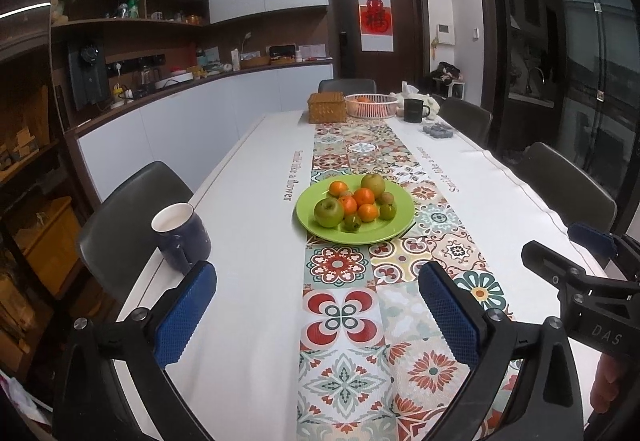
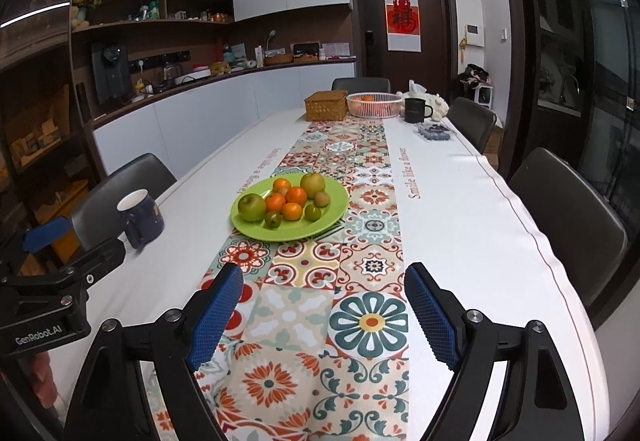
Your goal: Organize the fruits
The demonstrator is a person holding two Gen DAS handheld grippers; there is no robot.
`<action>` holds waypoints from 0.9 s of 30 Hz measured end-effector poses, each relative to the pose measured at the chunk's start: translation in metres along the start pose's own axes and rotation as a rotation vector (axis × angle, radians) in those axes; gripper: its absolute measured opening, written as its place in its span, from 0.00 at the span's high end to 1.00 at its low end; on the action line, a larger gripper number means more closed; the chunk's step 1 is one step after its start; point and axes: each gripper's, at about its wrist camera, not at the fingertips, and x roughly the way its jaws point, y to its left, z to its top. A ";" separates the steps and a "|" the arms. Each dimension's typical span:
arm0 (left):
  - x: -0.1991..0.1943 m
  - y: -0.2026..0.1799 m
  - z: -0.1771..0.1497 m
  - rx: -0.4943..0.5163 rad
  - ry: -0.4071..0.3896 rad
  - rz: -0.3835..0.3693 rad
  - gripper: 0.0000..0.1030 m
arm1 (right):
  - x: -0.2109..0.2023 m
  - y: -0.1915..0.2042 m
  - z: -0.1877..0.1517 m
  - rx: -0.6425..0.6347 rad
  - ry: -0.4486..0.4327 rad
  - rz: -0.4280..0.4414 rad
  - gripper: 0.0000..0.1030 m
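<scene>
A green plate (image 1: 394,227) (image 2: 328,217) sits mid-table on the patterned runner. It holds two green apples (image 1: 329,212) (image 2: 251,206), several oranges (image 1: 363,197) (image 2: 296,195) and small green-brown fruits (image 1: 352,222) (image 2: 313,212). A white basket (image 1: 371,106) (image 2: 374,105) with oranges stands at the far end. My left gripper (image 1: 318,305) is open and empty, near the table's front edge. My right gripper (image 2: 324,309) is open and empty, beside it to the right. Both are well short of the plate.
A dark blue mug (image 1: 182,235) (image 2: 140,217) stands near the left edge. At the far end are a wicker box (image 1: 326,107) (image 2: 326,105), a black mug (image 1: 414,110) (image 2: 415,110) and a tray of blueberries (image 1: 439,130) (image 2: 434,132). Chairs (image 2: 568,209) line both sides.
</scene>
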 end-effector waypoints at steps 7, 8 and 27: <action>-0.007 0.001 0.000 -0.007 -0.013 0.008 0.00 | -0.009 0.002 0.005 -0.003 -0.024 0.006 0.19; -0.008 0.001 0.000 -0.008 -0.014 0.008 0.00 | -0.010 0.003 0.005 -0.004 -0.027 0.006 0.19; -0.018 0.005 -0.001 -0.035 -0.014 -0.008 0.00 | -0.021 0.008 0.008 -0.019 -0.048 -0.002 0.19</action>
